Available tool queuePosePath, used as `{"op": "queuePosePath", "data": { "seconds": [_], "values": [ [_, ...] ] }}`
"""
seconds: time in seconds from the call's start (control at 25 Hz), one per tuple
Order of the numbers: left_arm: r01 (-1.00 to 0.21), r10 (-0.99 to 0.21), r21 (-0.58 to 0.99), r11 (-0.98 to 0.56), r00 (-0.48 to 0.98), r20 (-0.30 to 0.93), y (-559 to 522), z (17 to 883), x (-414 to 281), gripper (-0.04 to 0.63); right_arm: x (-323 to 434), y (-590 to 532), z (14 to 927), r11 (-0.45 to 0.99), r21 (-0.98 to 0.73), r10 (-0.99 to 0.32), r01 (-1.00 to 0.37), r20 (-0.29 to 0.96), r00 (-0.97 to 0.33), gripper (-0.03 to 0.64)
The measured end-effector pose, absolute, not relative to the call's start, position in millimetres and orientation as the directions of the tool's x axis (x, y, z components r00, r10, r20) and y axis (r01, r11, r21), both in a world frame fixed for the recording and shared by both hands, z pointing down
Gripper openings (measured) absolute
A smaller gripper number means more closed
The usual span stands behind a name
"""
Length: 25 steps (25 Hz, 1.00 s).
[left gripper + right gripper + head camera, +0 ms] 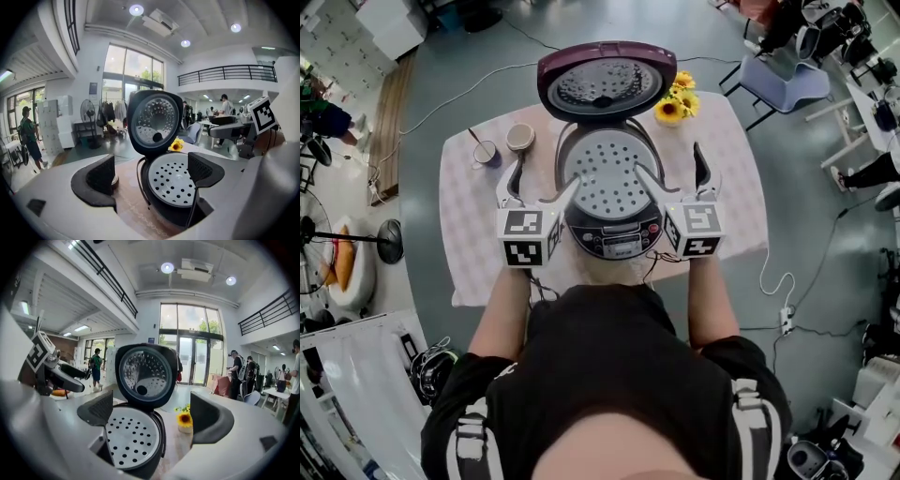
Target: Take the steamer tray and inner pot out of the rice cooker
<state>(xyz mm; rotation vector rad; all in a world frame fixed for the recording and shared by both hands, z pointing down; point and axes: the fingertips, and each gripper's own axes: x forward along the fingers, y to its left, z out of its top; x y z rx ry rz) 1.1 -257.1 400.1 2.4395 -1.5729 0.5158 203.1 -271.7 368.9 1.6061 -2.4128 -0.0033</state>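
Observation:
The rice cooker [614, 225] stands mid-table with its lid [605, 82] raised. The perforated steamer tray [605, 173] lies in its mouth and hides the inner pot beneath it. My left gripper [539, 183] is open at the cooker's left rim, with nothing between its fingers. My right gripper [677, 178] is open at the right rim, also with nothing in it. In the left gripper view the steamer tray [173, 180] shows between the spread jaws of the left gripper [152, 173]. In the right gripper view the steamer tray [131, 437] lies low and left, at the left finger of the right gripper [154, 413].
Two cups [485, 152] [520, 137] stand left of the cooker on the patterned tablecloth [469, 234]. A small pot of sunflowers [677, 98] sits at the back right. A cable runs across the floor, and a chair [783, 80] stands beyond the table's right side.

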Motion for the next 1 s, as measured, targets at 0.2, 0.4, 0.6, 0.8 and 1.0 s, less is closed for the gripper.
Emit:
{"op": "queuePosePath", "data": {
  "seconds": [0.2, 0.4, 0.6, 0.8, 1.0],
  "values": [
    [-0.891, -0.792, -0.055, -0.451, 0.371, 0.485, -266.4, 426.3, 12.1, 0.462, 206.0, -281.2, 426.5, 0.444, 0.190, -0.829, -0.876, 0.458, -0.321, 0.485],
    [-0.873, -0.738, -0.083, -0.481, 0.352, 0.576, -277.7, 456.0, 19.9, 0.460, 210.3, -297.4, 447.6, 0.444, 0.179, -0.799, -0.878, 0.523, -0.297, 0.485],
    [-0.861, -0.673, -0.089, -0.501, 0.322, 0.666, -286.6, 489.2, 23.5, 0.460, 209.4, -313.7, 475.0, 0.475, 0.195, -0.750, -0.858, 0.600, -0.279, 0.485],
    [-0.853, -0.624, -0.120, -0.508, 0.268, 0.734, -303.3, 518.1, 18.6, 0.460, 214.2, -329.2, 513.0, 0.527, 0.219, -0.664, -0.821, 0.710, -0.236, 0.483],
    [-0.852, -0.551, -0.056, -0.520, 0.285, 0.784, -309.4, 543.8, 24.9, 0.460, 218.8, -338.7, 535.0, 0.540, 0.201, -0.621, -0.817, 0.750, -0.226, 0.482]
  ]
}}
